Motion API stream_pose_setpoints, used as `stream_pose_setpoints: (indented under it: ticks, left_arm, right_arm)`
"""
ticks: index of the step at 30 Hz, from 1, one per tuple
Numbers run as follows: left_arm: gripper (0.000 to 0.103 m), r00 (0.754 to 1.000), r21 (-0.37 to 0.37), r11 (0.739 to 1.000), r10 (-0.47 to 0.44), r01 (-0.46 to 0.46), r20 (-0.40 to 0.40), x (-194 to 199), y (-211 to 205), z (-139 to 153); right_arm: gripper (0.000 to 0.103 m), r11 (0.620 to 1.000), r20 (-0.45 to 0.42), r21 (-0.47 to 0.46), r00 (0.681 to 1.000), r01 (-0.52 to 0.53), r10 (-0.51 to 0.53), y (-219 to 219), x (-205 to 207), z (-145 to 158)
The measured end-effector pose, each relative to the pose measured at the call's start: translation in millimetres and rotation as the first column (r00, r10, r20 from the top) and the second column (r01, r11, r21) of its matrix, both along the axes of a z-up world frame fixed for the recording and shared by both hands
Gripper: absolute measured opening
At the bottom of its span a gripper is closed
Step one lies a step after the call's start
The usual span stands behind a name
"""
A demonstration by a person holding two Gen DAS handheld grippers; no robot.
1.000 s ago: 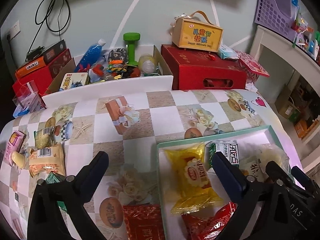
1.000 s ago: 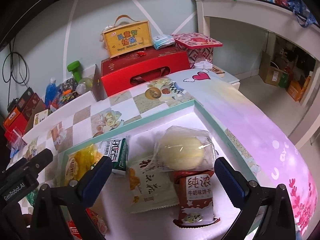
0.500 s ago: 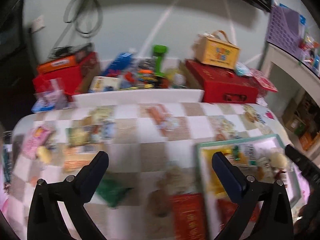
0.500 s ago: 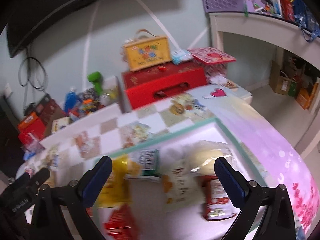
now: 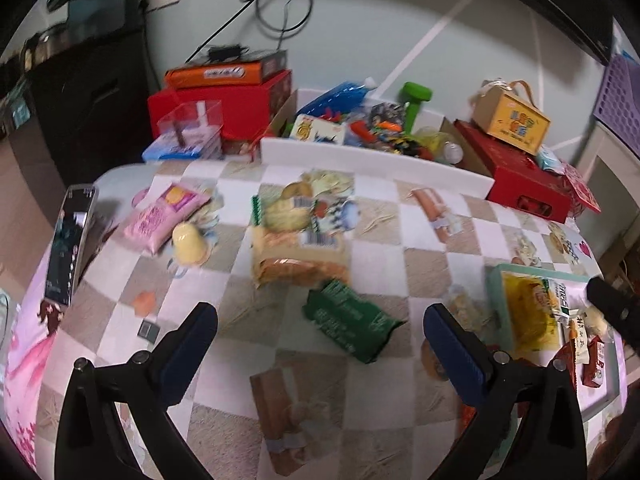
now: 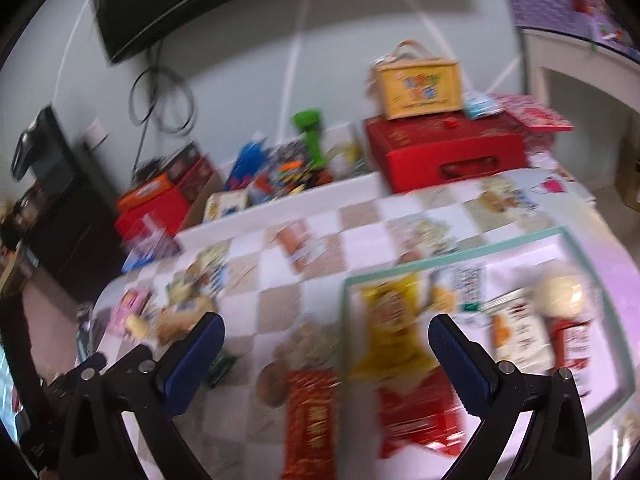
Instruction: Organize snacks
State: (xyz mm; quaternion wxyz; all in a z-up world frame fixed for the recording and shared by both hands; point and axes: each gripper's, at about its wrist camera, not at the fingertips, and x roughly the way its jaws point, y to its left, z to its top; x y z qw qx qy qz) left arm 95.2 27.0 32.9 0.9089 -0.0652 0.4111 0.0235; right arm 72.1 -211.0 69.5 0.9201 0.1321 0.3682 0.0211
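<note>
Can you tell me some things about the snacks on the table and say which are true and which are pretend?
1. The green packet lies on the table, outside the tray. True.
2. The left gripper is squeezing a snack. False: it is open and holds nothing.
3. A yellow bag lies in the tray. True.
4. The right gripper is shut. False: it is open too.
5. The pink packet is in the tray. False: it lies on the table, far from the tray.
</note>
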Motion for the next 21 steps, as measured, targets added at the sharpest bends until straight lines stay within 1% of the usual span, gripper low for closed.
stream_pose_setpoints:
  ticks: [3,6,10,14,17,18,20,21]
  left_arm:
    - [0.102,1.000,-0.034,0.999,0.004,-0.005,-0.026,-0.2,8.4,-11.1]
    - [0.102,0.998,-0.058,0.998,0.005,-0.008,-0.058,2.1,14.2,-23.9]
    - [0.102,0.993,-0.084,0.996,0.019,-0.029,-0.118,4.3,22.0,-44.1]
    - [0.102,0.982,-0.067,0.996,0.039,-0.053,-0.185,6.0,26.4,-63.7]
    - [0.102,0.970,-0.053,0.996,0.052,-0.066,-0.236,7.3,29.3,-76.7]
    - [0.102,0.968,-0.050,0.996,0.054,-0.068,-0.245,7.3,29.5,-79.1]
    - [0.102,0.966,-0.049,0.996,0.054,-0.069,-0.251,6.9,30.2,-81.9]
    - [0.102,0.967,-0.049,0.997,0.053,-0.068,-0.250,6.5,30.0,-81.4]
  right_arm:
    - [0.103,0.998,-0.042,-0.006,0.997,-0.059,0.058,25.4,4.0,-13.0]
    - [0.100,0.996,-0.081,-0.011,0.993,-0.084,0.083,41.2,4.5,-25.9]
    - [0.088,0.993,-0.142,-0.034,0.984,-0.110,0.104,55.1,5.2,-44.2]
    - [0.072,0.992,-0.207,-0.033,0.972,-0.119,0.110,59.3,3.9,-63.4]
    - [0.069,0.991,-0.244,-0.044,0.963,-0.126,0.112,62.3,3.9,-73.9]
    - [0.068,0.991,-0.257,-0.051,0.960,-0.124,0.107,62.6,4.5,-77.4]
    - [0.062,0.992,-0.280,-0.060,0.955,-0.115,0.094,61.8,5.8,-82.6]
    - [0.061,0.992,-0.291,-0.065,0.953,-0.112,0.088,61.4,6.2,-84.7]
